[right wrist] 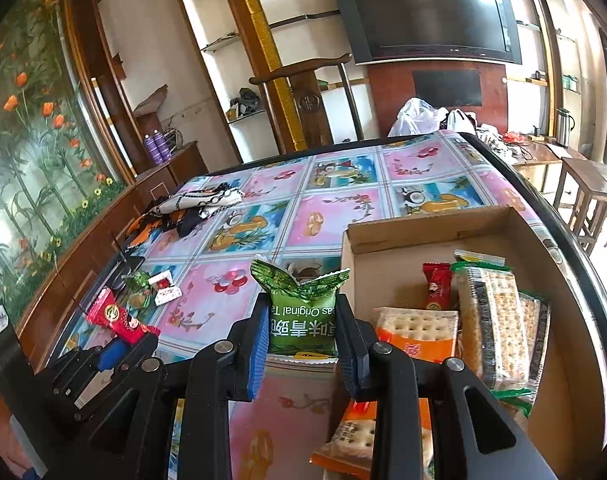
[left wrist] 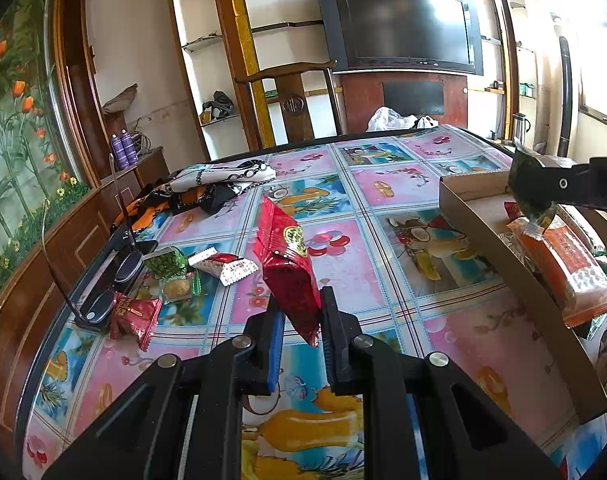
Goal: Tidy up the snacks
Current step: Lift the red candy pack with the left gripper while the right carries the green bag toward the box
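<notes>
My left gripper (left wrist: 299, 306) is shut on a red foil snack packet (left wrist: 287, 264) and holds it tilted above the table. My right gripper (right wrist: 301, 312) is shut on a green pea packet (right wrist: 301, 312), held just left of the cardboard box (right wrist: 423, 228). The box holds orange cracker packs (right wrist: 415, 332), clear cracker packs (right wrist: 495, 320) and a small red packet (right wrist: 437, 286). The right gripper with its green packet (left wrist: 535, 184) also shows in the left wrist view, over the box (left wrist: 483, 232). The left gripper with its red packet (right wrist: 119, 316) shows in the right wrist view.
Loose snacks lie at the table's left: a green pea packet (left wrist: 165, 262), a white-red packet (left wrist: 227, 266), a red packet (left wrist: 135, 316). Glasses (left wrist: 103, 276) lie at the left edge. Scarves (left wrist: 219, 184) lie at the far left. A chair (left wrist: 291, 100) stands behind the table.
</notes>
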Tool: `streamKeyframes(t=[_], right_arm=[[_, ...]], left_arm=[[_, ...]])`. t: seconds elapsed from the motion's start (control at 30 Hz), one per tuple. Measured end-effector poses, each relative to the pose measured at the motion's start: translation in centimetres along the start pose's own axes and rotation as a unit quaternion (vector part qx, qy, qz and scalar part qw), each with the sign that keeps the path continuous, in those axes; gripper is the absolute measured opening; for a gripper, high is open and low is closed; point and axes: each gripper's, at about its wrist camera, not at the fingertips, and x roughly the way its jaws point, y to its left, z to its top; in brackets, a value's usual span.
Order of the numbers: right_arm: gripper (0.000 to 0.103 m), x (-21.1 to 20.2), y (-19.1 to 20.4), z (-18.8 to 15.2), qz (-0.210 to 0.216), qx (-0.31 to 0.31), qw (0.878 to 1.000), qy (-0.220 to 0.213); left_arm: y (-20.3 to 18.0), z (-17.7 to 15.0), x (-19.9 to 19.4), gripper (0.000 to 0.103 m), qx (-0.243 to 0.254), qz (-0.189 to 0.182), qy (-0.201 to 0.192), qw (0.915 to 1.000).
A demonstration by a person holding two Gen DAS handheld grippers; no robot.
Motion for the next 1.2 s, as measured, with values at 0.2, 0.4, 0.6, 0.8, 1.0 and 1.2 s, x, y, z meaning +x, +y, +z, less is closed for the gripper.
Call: streamKeyframes(t=[0.2, 0.4, 0.6, 0.8, 1.0, 1.2], right_arm=[[0.033, -0.5, -1.2, 0.4, -0.004, 0.014, 1.000, -0.007], [0.033, -1.0, -2.8, 0.9, -0.010, 0.035, 0.999, -0.014], [0.033, -1.6, -4.3, 1.3, -0.014, 0.053, 0.998, -0.021], [0.033, -2.2, -6.2, 1.6, -0.023, 0.072, 0.997, -0.028], [0.033, -2.7, -8.3, 1.8, -0.032, 0.092, 0.995, -0.032], [0.033, -3.4, -10.6, 1.9, -0.042, 0.119, 0.991, -0.036]], left_arm=[[0.0, 0.0, 0.0, 0.016, -0.001, -0.001, 0.001, 1.0000], [-0.2, 0.0, 0.2, 0.016, -0.003, -0.002, 0.003, 1.0000], [-0.3, 0.0, 0.3, 0.016, -0.007, -0.006, 0.006, 0.9999], [-2.0, 0.8, 0.4, 0.016, -0.010, -0.022, 0.004, 0.9997], [-4.5, 2.3, -0.4, 0.016, -0.007, -0.054, -0.006, 0.9985], [-8.9, 3.5, -1.1, 0.016, 0.009, -0.122, -0.001, 0.9925]])
